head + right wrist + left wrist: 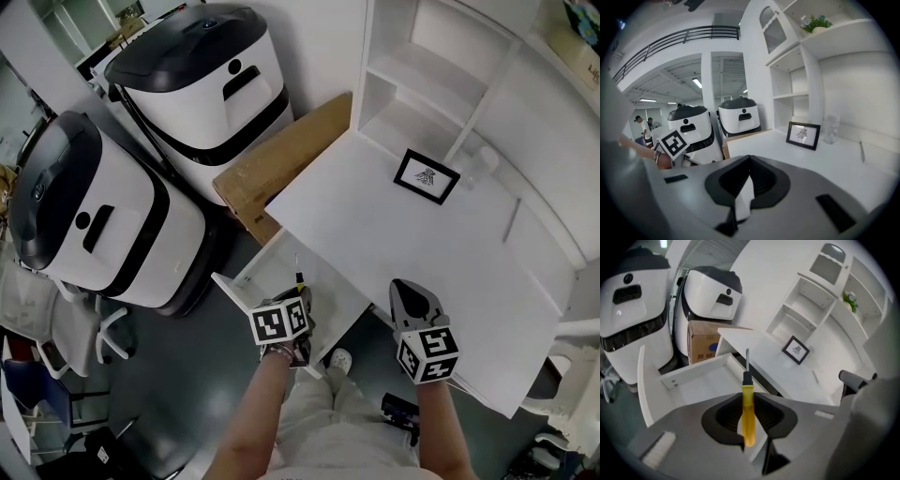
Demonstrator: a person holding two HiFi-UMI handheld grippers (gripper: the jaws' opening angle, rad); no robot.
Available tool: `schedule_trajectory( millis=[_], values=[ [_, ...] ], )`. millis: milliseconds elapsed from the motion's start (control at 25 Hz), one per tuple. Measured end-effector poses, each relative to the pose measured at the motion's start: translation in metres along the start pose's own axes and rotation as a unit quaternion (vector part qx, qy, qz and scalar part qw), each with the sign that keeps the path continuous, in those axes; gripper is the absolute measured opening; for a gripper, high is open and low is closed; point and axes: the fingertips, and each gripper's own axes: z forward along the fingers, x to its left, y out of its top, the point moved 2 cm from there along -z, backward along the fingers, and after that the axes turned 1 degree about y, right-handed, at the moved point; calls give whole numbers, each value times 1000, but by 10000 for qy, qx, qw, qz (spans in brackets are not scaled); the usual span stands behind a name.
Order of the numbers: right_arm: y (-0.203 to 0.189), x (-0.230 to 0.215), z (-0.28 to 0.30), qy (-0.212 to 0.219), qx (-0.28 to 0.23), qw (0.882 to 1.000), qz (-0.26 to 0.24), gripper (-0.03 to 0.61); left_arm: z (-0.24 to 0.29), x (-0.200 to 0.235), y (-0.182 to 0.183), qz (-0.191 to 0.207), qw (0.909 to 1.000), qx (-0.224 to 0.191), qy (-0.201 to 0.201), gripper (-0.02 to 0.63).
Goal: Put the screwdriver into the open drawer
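A screwdriver (748,414) with a yellow handle and a black collar is clamped between the jaws of my left gripper (748,397), its metal shaft pointing forward. In the head view the left gripper (298,302) hangs over the open white drawer (265,270), and the screwdriver's tip (299,274) sticks out over the drawer's inside. The drawer (701,380) lies just under and ahead of the shaft, pulled out from beneath the white desk (394,234). My right gripper (412,302) hovers above the desk's front edge; its jaws (749,161) are closed together with nothing in them.
Two large white-and-black machines (202,75) (94,225) stand left of the desk, with a cardboard box (281,164) wedged against it. A framed picture (427,175) and a glass (483,164) sit on the desk by the white shelf unit (422,56).
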Motion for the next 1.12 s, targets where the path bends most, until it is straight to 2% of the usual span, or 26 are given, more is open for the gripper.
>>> schedule_trajectory(
  millis=[120, 360, 560, 760, 1120],
  values=[
    [4, -2, 2, -27, 13, 10000, -14, -8, 9, 7, -9, -620, 9979, 191, -61, 83],
    [10, -5, 9, -82, 50, 9999, -37, -8, 33, 20, -24, -1038, 9921, 692, 129, 83],
    [13, -7, 16, -147, 75, 9998, -59, -8, 55, 28, -39, -1504, 9823, 1073, 312, 83],
    [13, -4, 27, -149, 119, 9998, -84, -8, 74, 40, -49, -1596, 9763, 1392, 445, 83],
    [3, -2, 47, -248, 293, 9993, 33, -8, 105, 65, -62, -1835, 9648, 1718, 768, 83]
  ],
)
